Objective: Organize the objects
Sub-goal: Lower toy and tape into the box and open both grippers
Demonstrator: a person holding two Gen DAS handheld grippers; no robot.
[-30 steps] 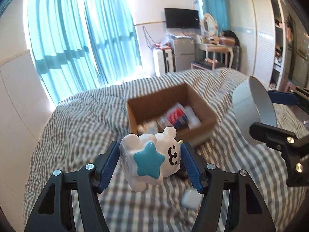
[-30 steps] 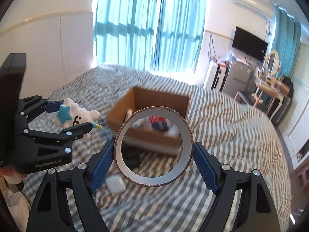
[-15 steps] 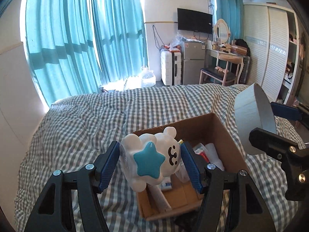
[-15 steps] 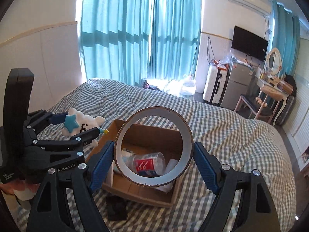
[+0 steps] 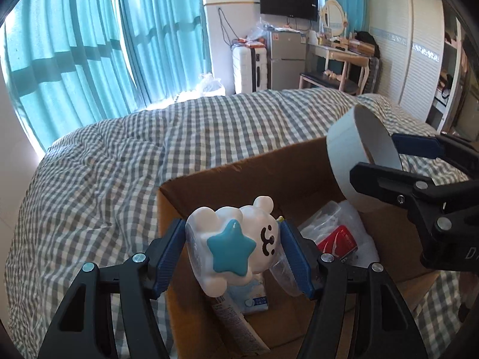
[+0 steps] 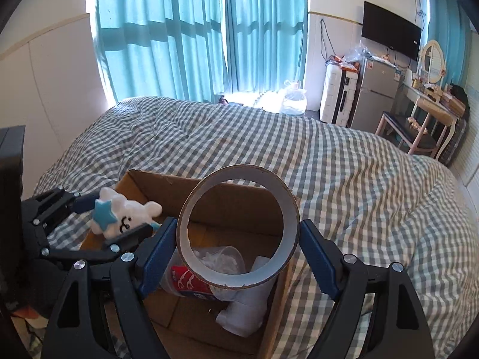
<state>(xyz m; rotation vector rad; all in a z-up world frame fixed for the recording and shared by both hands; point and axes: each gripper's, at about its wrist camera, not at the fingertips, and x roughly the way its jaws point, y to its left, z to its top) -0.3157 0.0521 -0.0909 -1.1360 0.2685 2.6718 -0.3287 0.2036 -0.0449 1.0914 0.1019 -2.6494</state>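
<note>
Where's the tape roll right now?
The tape roll is clamped in the right gripper, held above the open cardboard box on the bed, with the left gripper's bear toy to its left.

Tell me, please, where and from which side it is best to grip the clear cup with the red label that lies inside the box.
The clear cup lies on its side in the cardboard box. Probably best to come straight down from above and close across its round wall near the red label; the box walls block any side approach.

two grippers are seen, left gripper and right gripper. one white bear toy, one tape roll and one cardboard box are counted; one red-labelled plastic cup is counted inside.
</note>
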